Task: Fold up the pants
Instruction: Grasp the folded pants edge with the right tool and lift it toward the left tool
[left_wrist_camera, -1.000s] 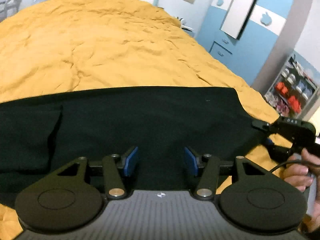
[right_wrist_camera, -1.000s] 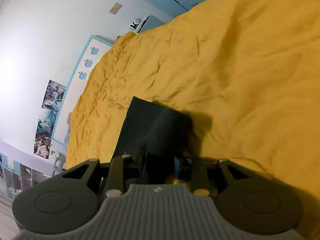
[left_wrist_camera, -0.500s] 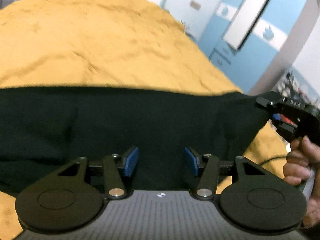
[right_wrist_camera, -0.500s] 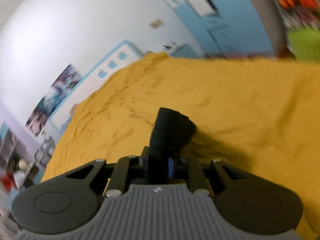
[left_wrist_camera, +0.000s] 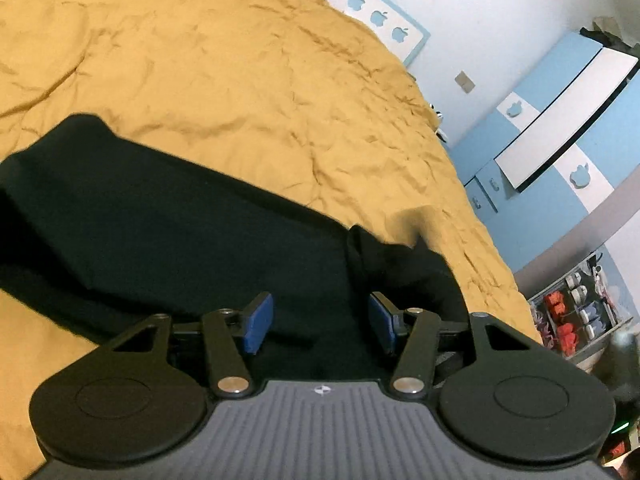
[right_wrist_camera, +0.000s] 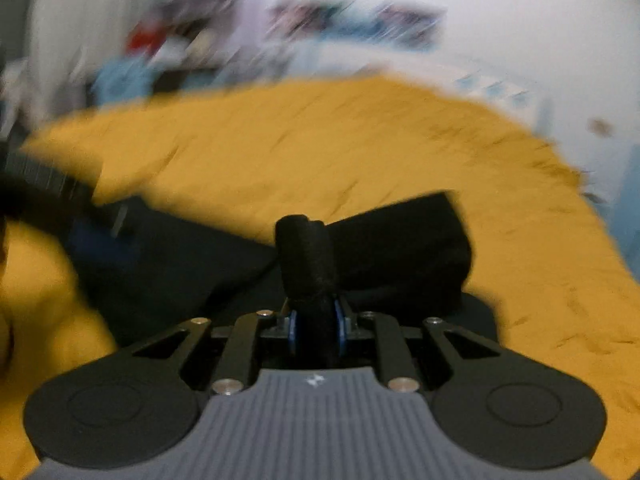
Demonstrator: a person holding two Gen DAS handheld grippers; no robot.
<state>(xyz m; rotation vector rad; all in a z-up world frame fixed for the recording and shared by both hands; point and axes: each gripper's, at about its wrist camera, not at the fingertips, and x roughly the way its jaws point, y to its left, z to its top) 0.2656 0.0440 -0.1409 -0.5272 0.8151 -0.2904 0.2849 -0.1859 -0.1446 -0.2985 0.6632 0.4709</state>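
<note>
Black pants (left_wrist_camera: 168, 232) lie across an orange bedspread (left_wrist_camera: 224, 80). My left gripper (left_wrist_camera: 318, 326) is open, its blue pads just above the dark cloth near its lower edge, holding nothing. In the right wrist view my right gripper (right_wrist_camera: 314, 326) is shut on a bunched end of the pants (right_wrist_camera: 306, 256), lifted off the bed. The rest of the pants (right_wrist_camera: 404, 240) trails behind it over the bedspread (right_wrist_camera: 320, 144). That raised, folded end also shows in the left wrist view (left_wrist_camera: 400, 268), at the right. The right wrist view is blurred by motion.
A blue and white wardrobe (left_wrist_camera: 560, 128) stands past the bed's far right corner. A shoe rack (left_wrist_camera: 576, 316) is at the right edge. A white wall with posters (right_wrist_camera: 360, 20) lies behind the bed. My left gripper shows blurred at the left (right_wrist_camera: 48, 196).
My right gripper has carried the pants' right end up and leftward over the rest of the cloth, swinging round fast. My left gripper stayed open over the pants and turned its view rightward.
</note>
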